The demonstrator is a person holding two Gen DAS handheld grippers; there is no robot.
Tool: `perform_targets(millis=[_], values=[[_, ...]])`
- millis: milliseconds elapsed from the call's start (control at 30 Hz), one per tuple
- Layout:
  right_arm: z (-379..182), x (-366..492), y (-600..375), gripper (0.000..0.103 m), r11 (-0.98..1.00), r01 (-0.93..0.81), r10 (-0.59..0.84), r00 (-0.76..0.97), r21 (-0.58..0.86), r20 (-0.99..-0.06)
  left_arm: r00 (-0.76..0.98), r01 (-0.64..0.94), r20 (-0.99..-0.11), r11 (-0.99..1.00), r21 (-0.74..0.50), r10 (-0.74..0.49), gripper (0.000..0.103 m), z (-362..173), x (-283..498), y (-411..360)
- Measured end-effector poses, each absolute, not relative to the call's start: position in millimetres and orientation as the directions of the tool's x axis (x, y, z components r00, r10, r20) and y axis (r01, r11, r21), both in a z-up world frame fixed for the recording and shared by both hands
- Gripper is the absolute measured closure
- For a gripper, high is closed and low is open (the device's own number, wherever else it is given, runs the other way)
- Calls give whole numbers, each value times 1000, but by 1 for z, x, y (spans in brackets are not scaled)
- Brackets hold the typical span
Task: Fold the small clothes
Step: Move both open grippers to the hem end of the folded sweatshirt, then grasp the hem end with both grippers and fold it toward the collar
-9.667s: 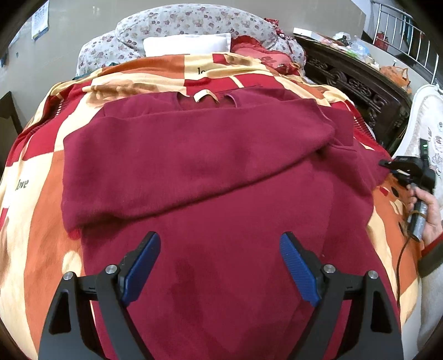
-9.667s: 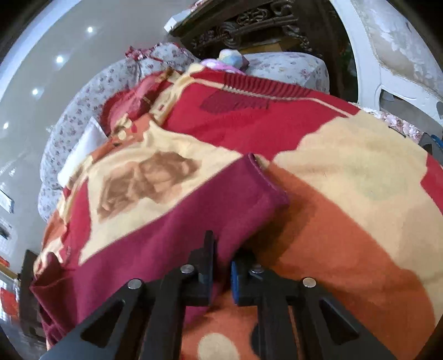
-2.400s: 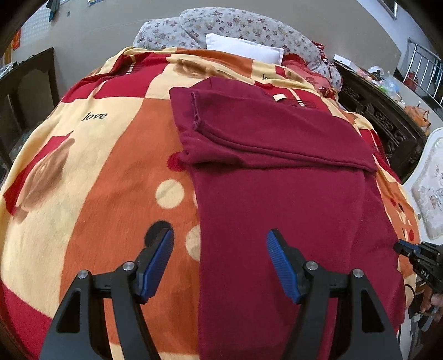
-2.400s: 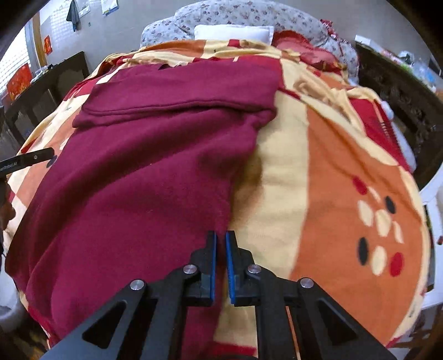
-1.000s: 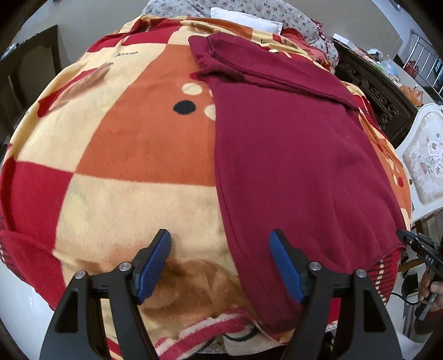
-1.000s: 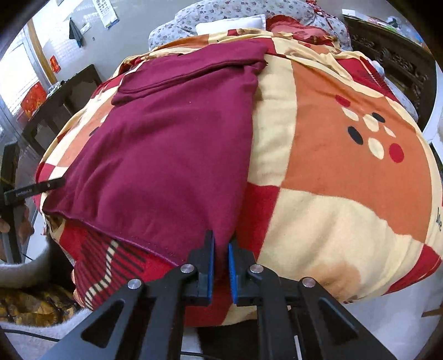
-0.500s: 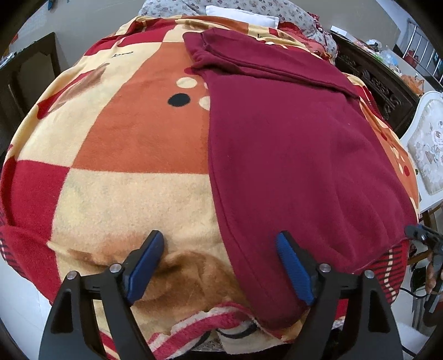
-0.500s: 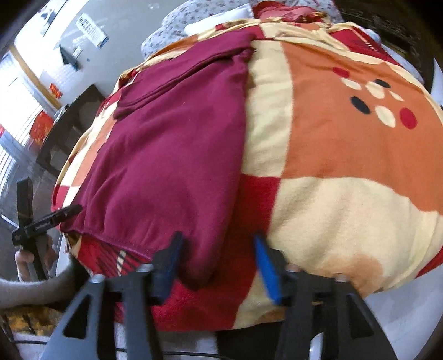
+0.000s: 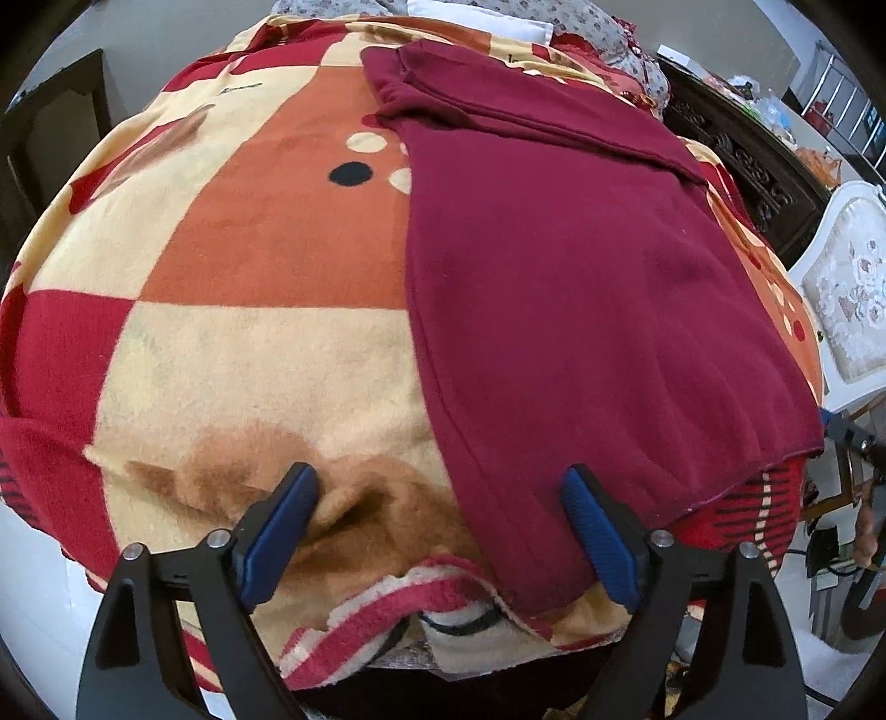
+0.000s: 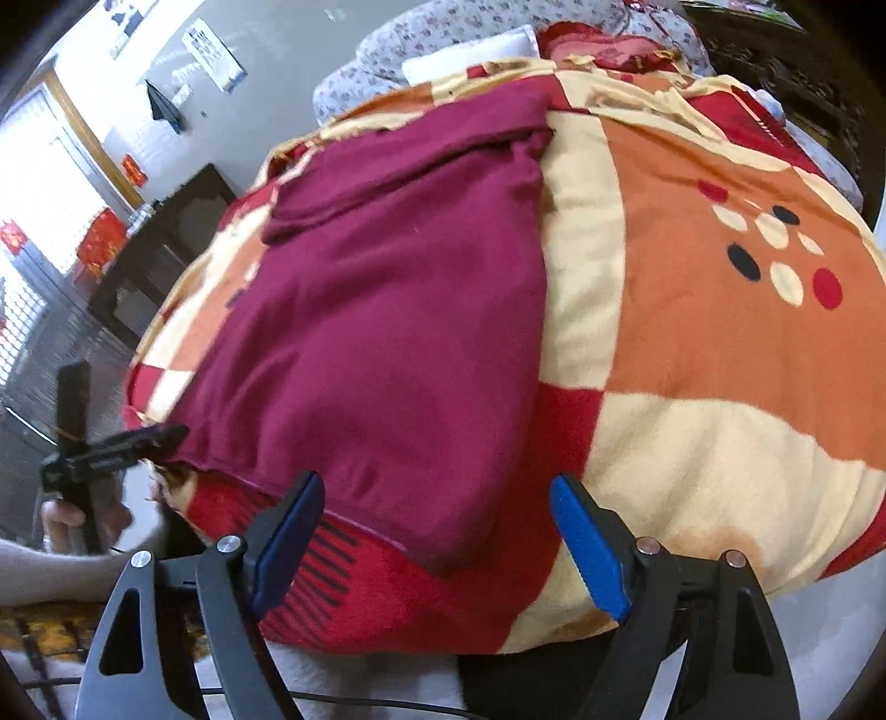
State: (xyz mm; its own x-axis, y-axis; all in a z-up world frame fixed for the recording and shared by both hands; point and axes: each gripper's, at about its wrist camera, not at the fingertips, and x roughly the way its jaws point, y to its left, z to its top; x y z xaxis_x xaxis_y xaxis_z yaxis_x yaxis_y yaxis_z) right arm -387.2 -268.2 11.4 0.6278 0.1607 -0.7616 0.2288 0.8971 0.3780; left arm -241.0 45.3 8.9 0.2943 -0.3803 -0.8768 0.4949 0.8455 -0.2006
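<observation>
A dark red sweater (image 9: 581,304) lies flat on the bed, its sleeves folded across the far end. In the left wrist view my left gripper (image 9: 437,487) is at the near hem; its jaws are opening, with the hem's left corner and a blanket fold between them, unpressed. In the right wrist view the sweater (image 10: 398,310) runs up the bed and its near right corner hangs between the opening jaws of my right gripper (image 10: 434,487), touching neither blue pad. The left gripper (image 10: 111,448) shows at the hem's far corner, held by a hand.
A checked orange, cream and red blanket (image 9: 249,266) covers the bed, whose near edge drops off just below both grippers. Floral pillows (image 10: 443,33) lie at the head. Dark carved furniture (image 9: 747,166) and a white chair (image 9: 847,310) stand at the right.
The right gripper's jaws went from shut at the hem corner to wide apart, and the corner now hangs loose between them. The left jaws spread a little wider at the hem.
</observation>
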Motion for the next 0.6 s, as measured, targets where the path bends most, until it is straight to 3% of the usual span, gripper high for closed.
perform_targets(millis=[67,133,333,367,400,433,500,600], values=[[12,-387,-270,18,893,229,169,627,388,-760,282,502,-879,840,-205,-384,13,9,-241,41],[10,-384,-268,38,901,220,170,615,375,-770,267,500,-882,838,-219,-389,13,10,-238,39],[-2,-380,-266,50,901,199,204,588,384,-783,237,491,-870,826,-277,-433,16,13,-233,39],[-2,-381,-267,54,902,195,203,595,384,-778,247,501,-873,827,-256,-420,25,12,-233,37],[-2,-381,-268,63,904,192,202,597,383,-776,263,504,-878,833,-228,-399,43,12,-233,35],[-2,-381,-269,70,904,189,203,599,383,-775,282,507,-882,839,-198,-378,51,12,-234,34],[-4,-380,-271,76,906,183,204,600,381,-774,283,518,-875,831,-205,-392,77,14,-234,35],[-4,-380,-270,80,904,167,219,608,392,-763,264,536,-874,815,-218,-408,87,15,-235,33]])
